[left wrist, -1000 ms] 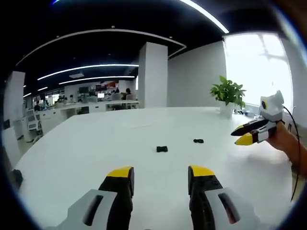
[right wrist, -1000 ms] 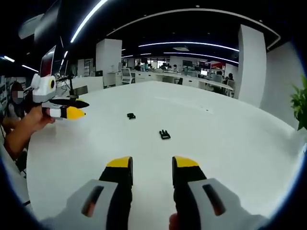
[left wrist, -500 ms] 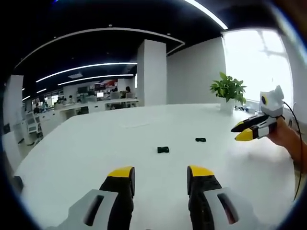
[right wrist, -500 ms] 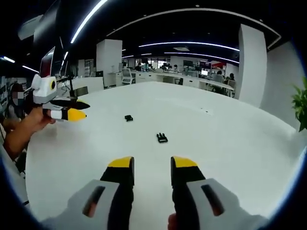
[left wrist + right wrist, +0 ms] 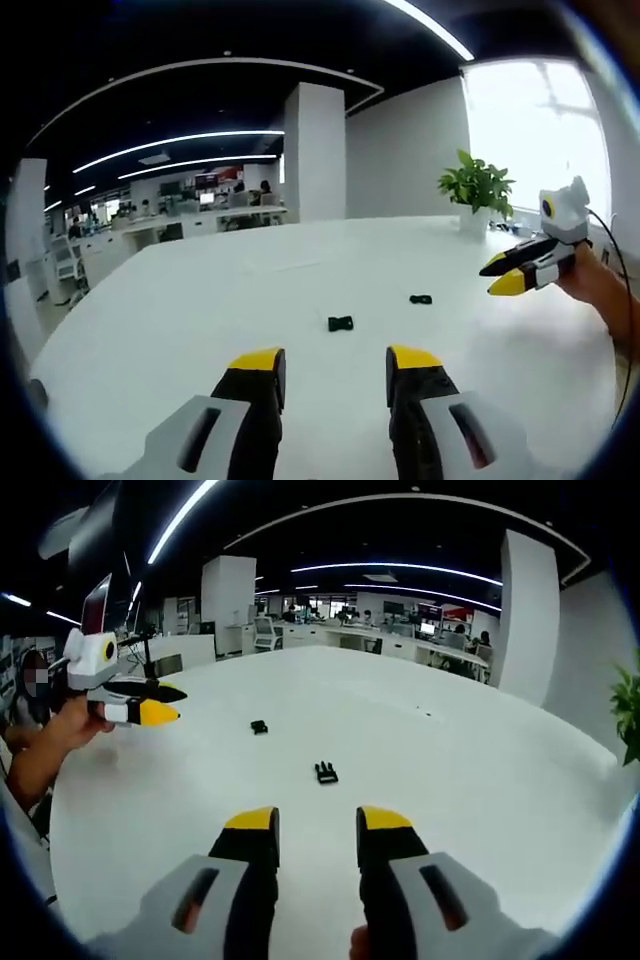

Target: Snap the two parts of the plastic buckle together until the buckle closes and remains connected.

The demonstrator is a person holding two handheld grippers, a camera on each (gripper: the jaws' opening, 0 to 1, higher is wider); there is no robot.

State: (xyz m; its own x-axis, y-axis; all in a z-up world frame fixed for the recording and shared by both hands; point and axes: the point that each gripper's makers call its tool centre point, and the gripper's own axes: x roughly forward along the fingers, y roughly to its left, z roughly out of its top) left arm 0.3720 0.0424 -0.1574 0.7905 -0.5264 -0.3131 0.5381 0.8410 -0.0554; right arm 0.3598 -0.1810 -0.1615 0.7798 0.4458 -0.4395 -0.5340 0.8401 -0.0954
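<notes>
Two small black buckle parts lie apart on the white table (image 5: 200, 300). In the left gripper view the nearer buckle part (image 5: 340, 323) sits just ahead of my open left gripper (image 5: 335, 362), and the other buckle part (image 5: 420, 299) lies farther right. My right gripper (image 5: 498, 278) comes in from the right, held above the table by a hand. In the right gripper view the pronged buckle part (image 5: 325, 772) lies ahead of my open right gripper (image 5: 316, 822); the second part (image 5: 259, 727) is farther left. My left gripper (image 5: 172, 703) hovers at the left.
A potted plant (image 5: 476, 195) stands at the table's far right edge near a bright window. A white pillar (image 5: 315, 155) and office desks with people are behind the table. A monitor (image 5: 100, 605) stands at the left in the right gripper view.
Both views have shifted slightly; the buckle parts now appear a little lower, nearer to each gripper's jaws. Both grippers stay open and empty.
</notes>
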